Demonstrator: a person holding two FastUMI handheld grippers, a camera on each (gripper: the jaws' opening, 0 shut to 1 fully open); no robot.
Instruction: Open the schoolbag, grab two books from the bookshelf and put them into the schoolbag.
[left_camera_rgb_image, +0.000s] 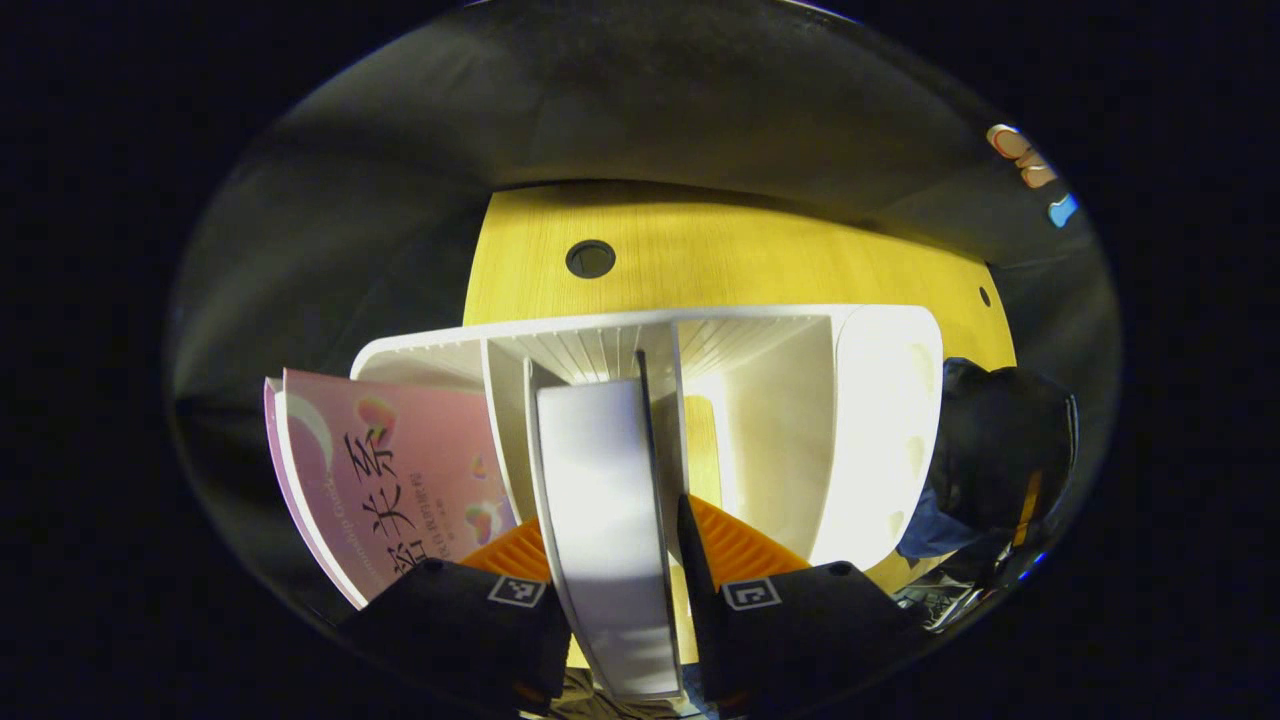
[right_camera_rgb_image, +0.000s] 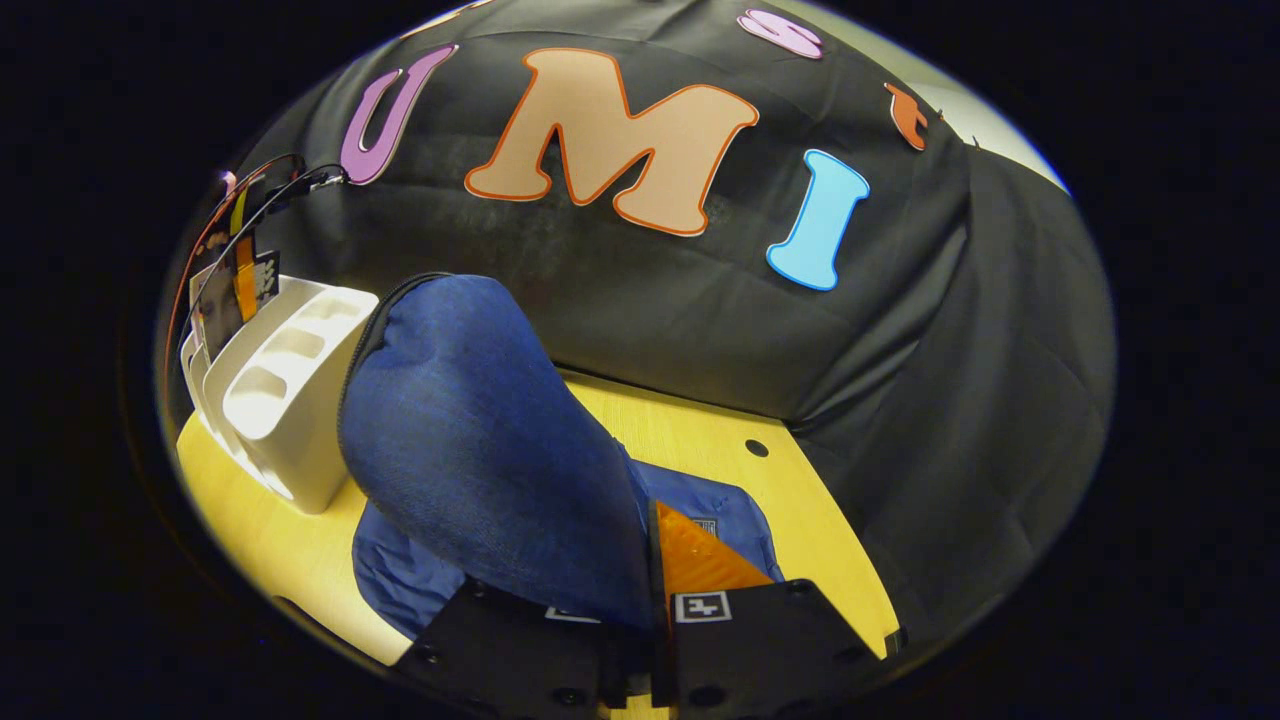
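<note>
Left gripper view: left claw (left_camera_rgb_image: 640, 590) pinching 1 white book (left_camera_rgb_image: 600, 500) by its lower edge, book upright in a middle slot of the white bookshelf (left_camera_rgb_image: 890, 400); fingers press it from both sides. Book looks thin, stiff-ish, smooth cover, so light but prob. slippery; best hold is low on the spine edge, as now, w/ a straight pull out. 1 pink book (left_camera_rgb_image: 390, 480) leans just beside the shelf's left end, cover facing out, free edge easy to take. Books counted: 2. Shelf: 1, on yellow tabletop (left_camera_rgb_image: 720, 250). Dark bag shape at right edge, partly seen. Right gripper view: right claw (right_camera_rgb_image: 650, 600) pressed together on a fold of the blue schoolbag (right_camera_rgb_image: 470, 440), holding the flap up; fabric soft, floppy, will sag if let go. Schoolbag: 1, on tabletop, touching or just beside the shelf; cannot tell which.
</note>
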